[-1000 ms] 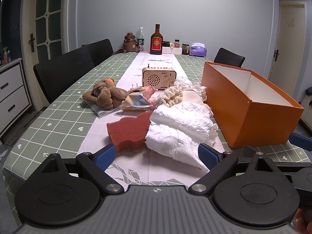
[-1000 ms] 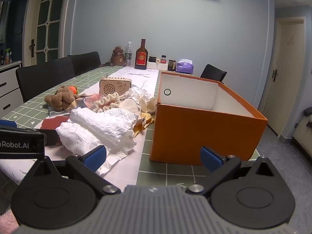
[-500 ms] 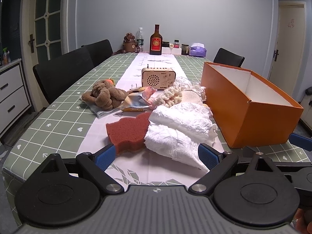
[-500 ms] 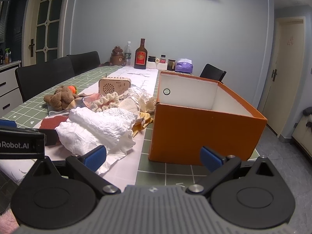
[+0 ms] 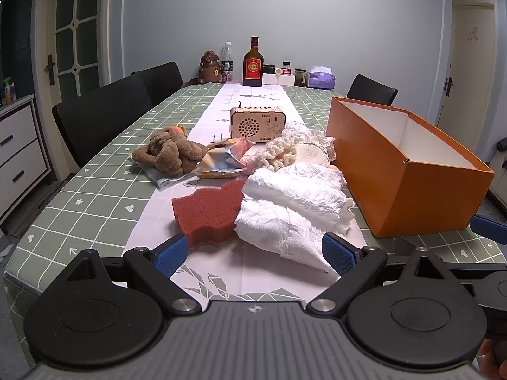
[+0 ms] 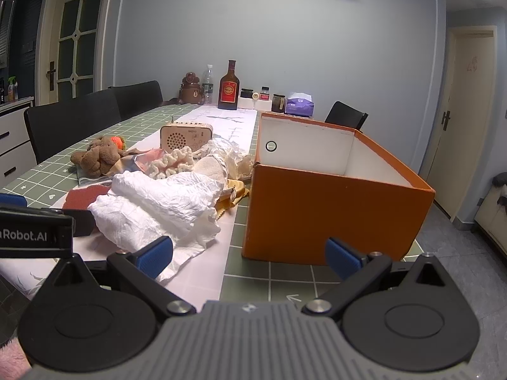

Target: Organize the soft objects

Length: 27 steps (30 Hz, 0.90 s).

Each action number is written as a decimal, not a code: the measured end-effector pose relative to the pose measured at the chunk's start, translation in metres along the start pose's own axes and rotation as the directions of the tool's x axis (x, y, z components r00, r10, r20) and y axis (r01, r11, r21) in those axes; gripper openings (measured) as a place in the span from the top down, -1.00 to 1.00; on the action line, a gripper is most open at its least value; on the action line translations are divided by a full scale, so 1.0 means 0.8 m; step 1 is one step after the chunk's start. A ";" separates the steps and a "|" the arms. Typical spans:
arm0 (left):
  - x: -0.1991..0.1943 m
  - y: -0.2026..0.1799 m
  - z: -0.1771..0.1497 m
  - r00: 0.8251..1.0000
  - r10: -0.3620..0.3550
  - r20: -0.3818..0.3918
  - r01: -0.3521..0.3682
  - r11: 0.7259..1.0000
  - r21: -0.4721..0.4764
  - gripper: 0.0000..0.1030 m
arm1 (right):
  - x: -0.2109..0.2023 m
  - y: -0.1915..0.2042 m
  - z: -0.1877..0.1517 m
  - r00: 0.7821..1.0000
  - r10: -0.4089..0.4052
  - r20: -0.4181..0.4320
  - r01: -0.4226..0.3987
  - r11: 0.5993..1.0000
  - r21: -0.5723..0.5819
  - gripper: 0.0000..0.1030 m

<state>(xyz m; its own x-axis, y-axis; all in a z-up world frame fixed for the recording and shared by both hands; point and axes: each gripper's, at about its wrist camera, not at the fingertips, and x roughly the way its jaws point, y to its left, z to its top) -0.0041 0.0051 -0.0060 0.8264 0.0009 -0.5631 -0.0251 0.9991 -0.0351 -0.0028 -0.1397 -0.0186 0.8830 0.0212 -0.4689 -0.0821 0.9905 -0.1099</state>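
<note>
A heap of soft things lies on the table runner: a red-brown sponge, crumpled white cloth, a cream knitted piece and a brown plush toy. To their right stands an open orange box, which looks empty. My left gripper hangs open just short of the sponge and cloth, holding nothing. My right gripper is open in front of the box's near wall, also holding nothing.
A wooden radio stands behind the heap, with snack packets beside the plush. Bottles, jars and a tissue pack line the far end. Black chairs flank the left side. A white drawer unit stands at far left.
Both views have drifted very slightly; the objects and both open grippers stay as they were.
</note>
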 end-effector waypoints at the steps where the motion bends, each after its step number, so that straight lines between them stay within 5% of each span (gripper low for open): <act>1: 0.000 0.000 0.000 1.000 0.001 0.001 -0.001 1.000 0.001 -1.00 | 0.000 0.000 0.000 1.000 -0.001 0.001 0.001 1.000 0.000 -0.95; 18: 0.002 0.004 0.005 1.000 -0.026 0.006 0.026 1.000 0.004 -1.00 | 0.002 0.000 0.001 1.000 0.014 0.026 -0.014 1.000 -0.006 -0.95; 27: 0.051 0.037 0.019 0.998 -0.004 -0.062 0.005 1.000 0.011 -1.00 | 0.023 0.008 0.015 0.997 0.046 0.059 -0.041 0.996 -0.082 -0.95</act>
<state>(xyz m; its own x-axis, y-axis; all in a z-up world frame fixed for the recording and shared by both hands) 0.0376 0.0354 -0.0175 0.7902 -0.0057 -0.6128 -0.0151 0.9995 -0.0287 0.0186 -0.1312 -0.0177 0.9042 0.0744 -0.4206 -0.1556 0.9744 -0.1621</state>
